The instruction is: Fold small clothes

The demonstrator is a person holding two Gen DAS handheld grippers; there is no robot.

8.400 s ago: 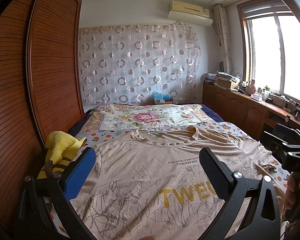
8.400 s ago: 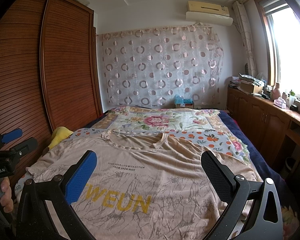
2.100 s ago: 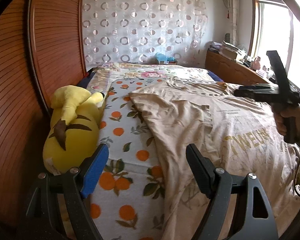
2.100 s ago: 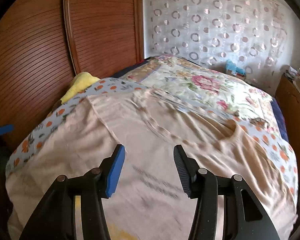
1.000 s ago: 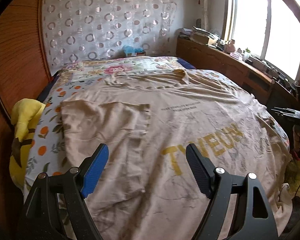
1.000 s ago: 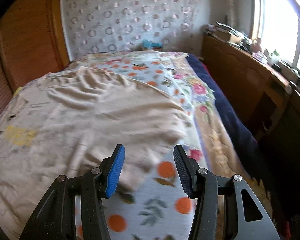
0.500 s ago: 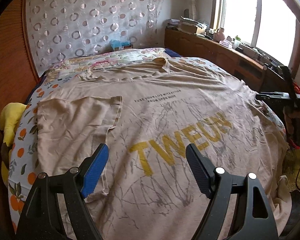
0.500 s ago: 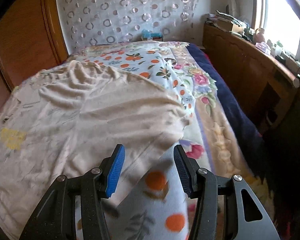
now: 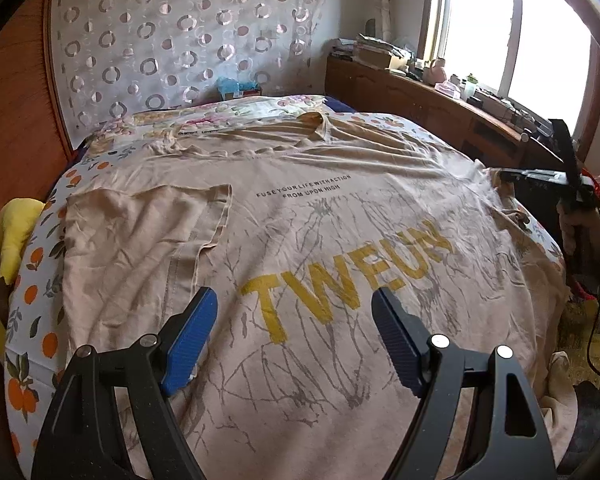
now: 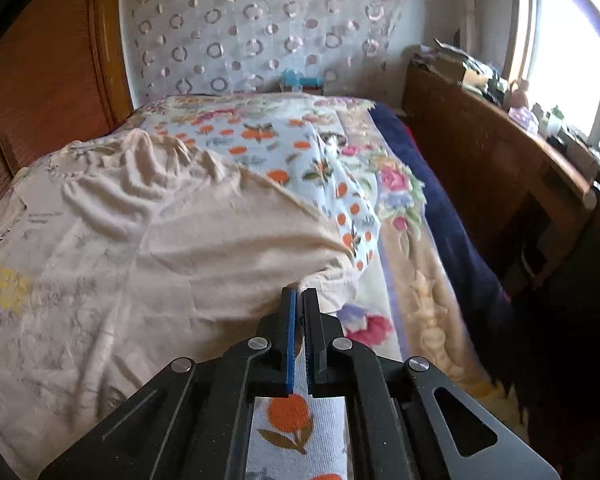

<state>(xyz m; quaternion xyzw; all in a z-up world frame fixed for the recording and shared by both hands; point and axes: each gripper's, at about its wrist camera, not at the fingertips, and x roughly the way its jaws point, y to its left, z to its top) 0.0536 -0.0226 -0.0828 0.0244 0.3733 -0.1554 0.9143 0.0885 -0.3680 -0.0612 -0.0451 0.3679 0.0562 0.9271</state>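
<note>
The beige cotton T-shirt with yellow lettering lies spread face up across the bed's orange-print sheet. The left gripper hovers over its lower front, fingers spread wide with nothing between them. At the bed's right edge, the right gripper has its fingers pressed together, pinching the sleeve hem. Farther off, at the left edge, the other sleeve lies folded inward, with a yellow plush toy beside the sheet.
</note>
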